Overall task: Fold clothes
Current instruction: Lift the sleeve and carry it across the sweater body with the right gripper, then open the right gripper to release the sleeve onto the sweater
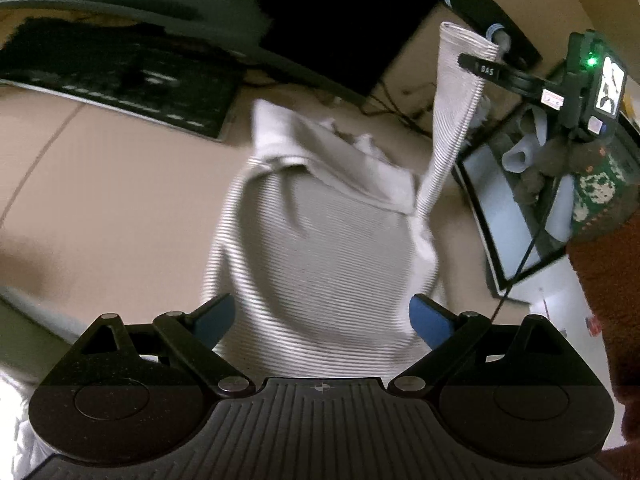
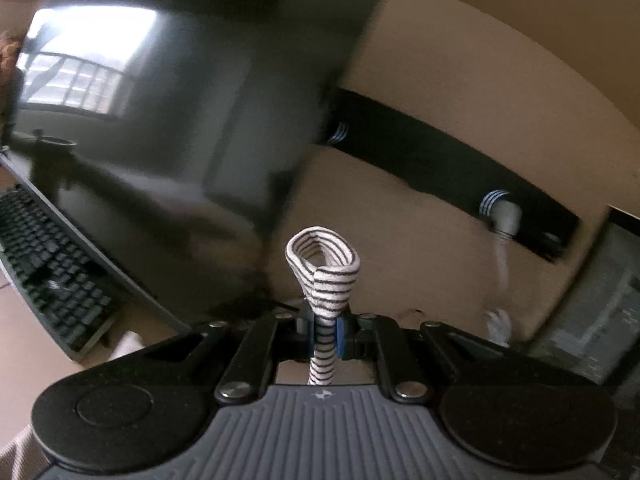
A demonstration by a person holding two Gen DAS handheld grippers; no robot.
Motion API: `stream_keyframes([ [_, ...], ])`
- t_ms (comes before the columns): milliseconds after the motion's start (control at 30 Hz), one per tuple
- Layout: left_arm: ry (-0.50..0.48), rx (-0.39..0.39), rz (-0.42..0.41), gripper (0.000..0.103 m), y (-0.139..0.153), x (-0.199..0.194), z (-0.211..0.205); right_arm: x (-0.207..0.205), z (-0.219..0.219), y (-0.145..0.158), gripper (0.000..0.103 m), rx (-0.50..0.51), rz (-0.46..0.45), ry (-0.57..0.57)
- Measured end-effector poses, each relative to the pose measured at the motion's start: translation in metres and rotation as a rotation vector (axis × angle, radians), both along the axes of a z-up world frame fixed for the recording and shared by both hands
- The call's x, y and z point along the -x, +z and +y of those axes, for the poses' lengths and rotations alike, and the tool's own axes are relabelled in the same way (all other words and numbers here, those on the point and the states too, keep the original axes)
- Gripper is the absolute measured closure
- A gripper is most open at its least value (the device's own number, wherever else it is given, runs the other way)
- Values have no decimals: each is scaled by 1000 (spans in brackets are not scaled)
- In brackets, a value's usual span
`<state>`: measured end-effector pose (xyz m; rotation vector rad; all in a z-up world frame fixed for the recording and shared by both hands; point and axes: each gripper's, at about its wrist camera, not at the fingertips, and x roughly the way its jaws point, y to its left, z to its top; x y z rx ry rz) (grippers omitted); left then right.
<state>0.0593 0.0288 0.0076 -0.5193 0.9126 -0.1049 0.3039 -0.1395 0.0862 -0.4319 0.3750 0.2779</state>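
Here the striped shirt lies spread on the tan table, its body just ahead of and between the jaws of the left gripper, which stand wide and hold nothing, with its collar end farther out. One sleeve rises from the far right of those jaws, pulled up taut by the right gripper, whose jaws are clamped narrow on the cloth just below the cuff; the cuff loops open above them. The step in hand looks like carrying that sleeve across the body to start the fold. To do it well, I judge the right gripper should keep its pinch firm and travel low and level over the chest, so the sleeve lays flat rather than twisting, while the left jaws come down on the near hem or side seam to pin the body and stop it sliding. Beyond the jaws sit a dark monitor and a keyboard. As for writing, the only legible marking is "BAS" or similar on the right gripper's finger in the left wrist view; its white sticker is too small to read.
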Motion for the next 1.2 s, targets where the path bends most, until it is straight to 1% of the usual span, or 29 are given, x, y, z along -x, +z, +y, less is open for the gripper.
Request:
stream_keyframes([
  [233, 92, 1, 12, 6, -2, 17, 36, -11, 61, -27, 94, 16, 59, 91],
  [367, 115, 10, 16, 6, -4, 22, 47, -13, 84, -41, 94, 43, 90, 123],
  [600, 121, 27, 19, 6, -5, 25, 55, -12, 107, -46, 94, 56, 111, 131],
  [800, 115, 36, 18, 6, -6, 22, 55, -13, 109, -43, 93, 45, 120, 128],
  [967, 106, 45, 21, 6, -8, 19, 54, -11, 103, -36, 81, 29, 127, 124],
  [1033, 103, 48, 22, 6, -9, 18, 53, -9, 103, -33, 79, 29, 118, 132],
  [1167, 102, 54, 24, 6, -9, 17, 52, -3, 105, -26, 69, 30, 100, 159],
  [1200, 102, 54, 24, 6, -9, 17, 52, -2, 106, -25, 68, 31, 98, 165],
])
